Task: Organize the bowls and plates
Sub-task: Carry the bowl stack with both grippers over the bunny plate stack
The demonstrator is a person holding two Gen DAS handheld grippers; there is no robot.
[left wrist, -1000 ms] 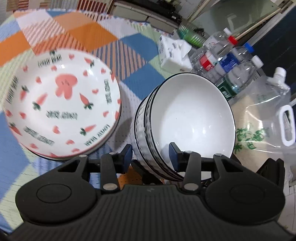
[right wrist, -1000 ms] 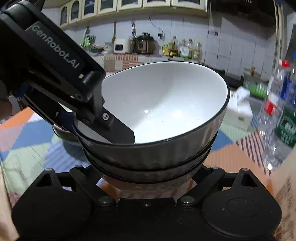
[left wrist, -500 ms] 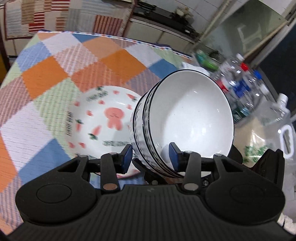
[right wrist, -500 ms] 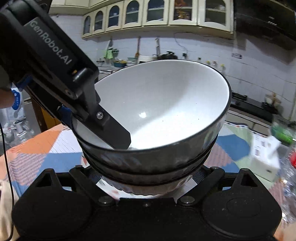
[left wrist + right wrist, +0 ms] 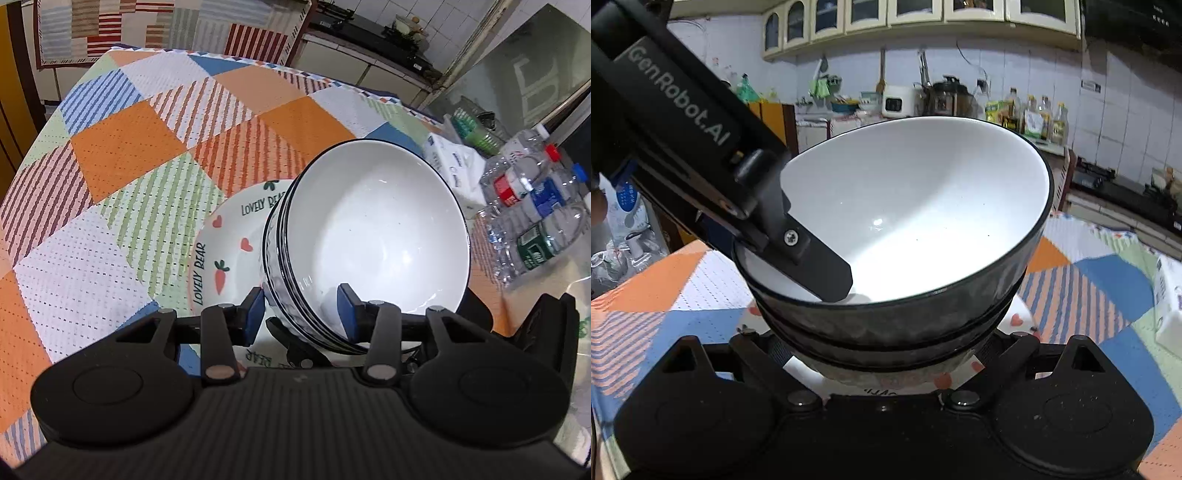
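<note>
A stack of white bowls (image 5: 369, 236) with dark rims is held tilted over a white plate (image 5: 225, 251) printed with carrots, hearts and "LOVELY BEAR". My left gripper (image 5: 301, 310) is shut on the stack's near rim, one finger inside the top bowl and one outside. In the right wrist view the stack (image 5: 916, 258) fills the middle, with the plate (image 5: 1015, 317) showing beneath it. My right gripper (image 5: 886, 354) holds the stack's base between its fingers; its fingertips are hidden under the bowls. The left gripper's finger (image 5: 812, 258) shows inside the top bowl.
The table carries a checked cloth (image 5: 147, 147). Several plastic water bottles (image 5: 532, 206) and a white tissue pack (image 5: 454, 166) stand at the right. A clear plastic jug sits at the far right edge. A kitchen counter (image 5: 923, 99) with appliances lies behind.
Both grippers have carried the bowl stack leftward over the table, so it now hangs above the carrot plate, which is largely hidden behind it. The grips have not changed.
</note>
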